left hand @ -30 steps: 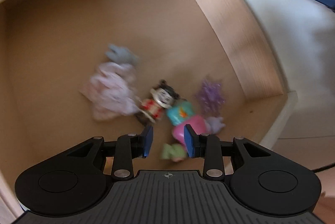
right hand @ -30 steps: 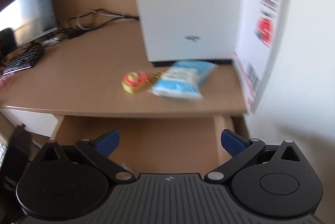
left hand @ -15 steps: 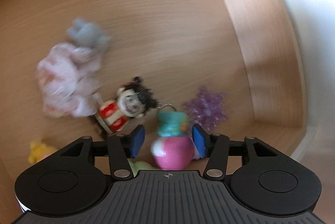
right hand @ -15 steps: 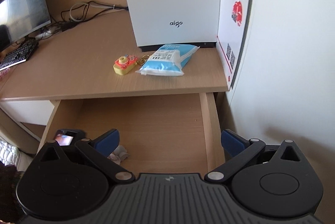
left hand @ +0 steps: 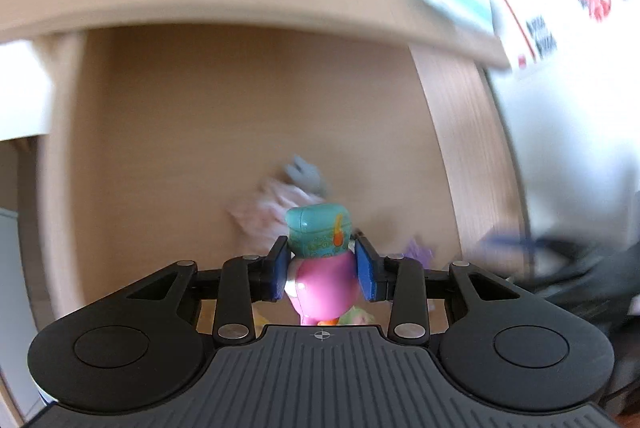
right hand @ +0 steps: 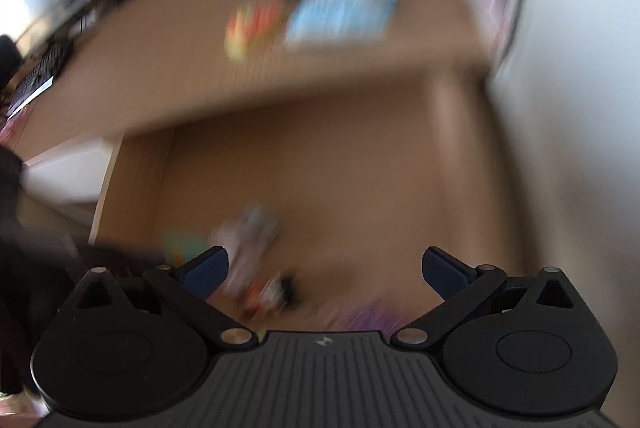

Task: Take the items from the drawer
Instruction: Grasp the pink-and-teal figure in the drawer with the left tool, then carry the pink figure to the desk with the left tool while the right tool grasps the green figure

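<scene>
my left gripper [left hand: 322, 268] is closing, clamped on the pink-and-teal toy [left hand: 320, 268]; i keep it squeezed, lifting clear of the drawer [left hand: 240, 132]. my right gripper [right hand: 325, 268] gapes, closing on nothing.

Open wooden drawer [left hand: 248, 132] holds a pinkish toy [left hand: 272, 208] (blurred).

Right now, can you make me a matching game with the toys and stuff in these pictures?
Things:
1. pink and teal toy
2. blue packet
3. purple sparkly thing
4. right gripper

Places or states:
A. lying in the drawer
B. nothing between its fingers
C. on the desk top
D. clamped in the left gripper

Pairs: 1-D, 2-C, 3-A, 4-B
</scene>
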Demonstrator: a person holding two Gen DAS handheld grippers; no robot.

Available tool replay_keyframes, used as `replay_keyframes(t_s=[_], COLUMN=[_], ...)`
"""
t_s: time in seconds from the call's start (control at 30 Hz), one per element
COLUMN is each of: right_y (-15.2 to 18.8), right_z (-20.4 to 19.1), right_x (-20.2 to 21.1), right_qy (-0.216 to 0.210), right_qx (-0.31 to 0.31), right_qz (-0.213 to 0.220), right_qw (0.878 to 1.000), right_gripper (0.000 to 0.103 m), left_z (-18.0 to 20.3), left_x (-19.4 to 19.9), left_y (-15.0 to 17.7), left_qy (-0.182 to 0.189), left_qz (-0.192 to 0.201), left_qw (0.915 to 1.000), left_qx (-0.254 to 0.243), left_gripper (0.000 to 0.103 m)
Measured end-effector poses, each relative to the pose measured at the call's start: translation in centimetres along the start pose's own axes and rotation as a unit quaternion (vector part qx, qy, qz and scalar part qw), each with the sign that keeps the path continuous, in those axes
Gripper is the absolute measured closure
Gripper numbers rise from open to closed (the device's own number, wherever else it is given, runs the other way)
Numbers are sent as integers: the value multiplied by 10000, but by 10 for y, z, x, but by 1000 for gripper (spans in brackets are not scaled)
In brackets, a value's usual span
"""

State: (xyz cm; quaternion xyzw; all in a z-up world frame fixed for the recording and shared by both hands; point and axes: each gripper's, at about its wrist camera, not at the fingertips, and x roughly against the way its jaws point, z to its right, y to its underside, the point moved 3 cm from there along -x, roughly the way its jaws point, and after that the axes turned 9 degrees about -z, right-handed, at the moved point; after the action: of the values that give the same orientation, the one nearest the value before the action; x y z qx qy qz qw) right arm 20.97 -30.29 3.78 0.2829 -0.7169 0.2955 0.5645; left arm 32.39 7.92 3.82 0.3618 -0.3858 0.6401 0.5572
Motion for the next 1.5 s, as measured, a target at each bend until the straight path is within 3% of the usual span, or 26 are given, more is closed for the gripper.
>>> replay_keyframes(t_s=[0.1, 0.17, 0.33, 0.37, 0.47, 0.6, 0.73, 0.87, 1.03, 1.13, 1.2, 1.27, 1.37, 1.5], right_y=[7, 11, 13, 13, 16, 17, 15, -1, -16, -22, -23, -23, -24, -37], right_z=[-10, -21, -48, -52, -62, -69, -62, -60, -49, -42, -38, -37, -31, -26], right_x=[-48, -69, -108, -115, -125, -99, -53, -13, 20, 29, 28, 28, 33, 44], right_qy=[-208, -112, 370, 525, 889, 860, 565, 701, 898, 859, 879, 947, 1047, 1118], right_qx=[-188, -33, 545, 660, 989, 1086, 751, 668, 494, 385, 367, 381, 441, 471], right_qz=[-1073, -1463, -1985, -2053, -2171, -1719, -1097, -328, 457, 694, 756, 809, 933, 1118], right_qw=[9938, 9892, 9779, 9751, 9671, 9753, 9895, 9948, 9937, 9931, 9926, 9915, 9891, 9863], right_gripper=[40, 44, 44, 48, 74, 74, 74, 74, 74, 74, 74, 74, 74, 74], left_z=[-14, -23, -29, -34, -37, -29, -16, 2, 9, 8, 6, 6, 14, 17], left_x=[17, 24, 31, 28, 28, 19, 20, 42, 59, 45, 27, 16, 18, 48], left_y=[3, 9, 18, 22, 32, 31, 17, -22, -92, -129, -146, -152, -151, -138], left_qy=[86, 150, 231, 208, 109, 78, 134, 227, 155, 5, -93, -188, -427, -281], left_qz=[273, 386, 412, 387, 310, 140, 139, 784, 1737, 1953, 1881, 2009, 2151, 2613], left_qw=[9995, 9989, 9978, 9979, 9985, 9997, 9998, 9966, 9847, 9807, 9820, 9792, 9748, 9636], left_qx=[119, 242, 468, 482, 429, 182, -15, -115, 7, -50, -104, -189, -410, -483], left_gripper=[64, 64, 64, 64, 64, 64, 64, 64, 64, 62, 61, 52, 57, 57])
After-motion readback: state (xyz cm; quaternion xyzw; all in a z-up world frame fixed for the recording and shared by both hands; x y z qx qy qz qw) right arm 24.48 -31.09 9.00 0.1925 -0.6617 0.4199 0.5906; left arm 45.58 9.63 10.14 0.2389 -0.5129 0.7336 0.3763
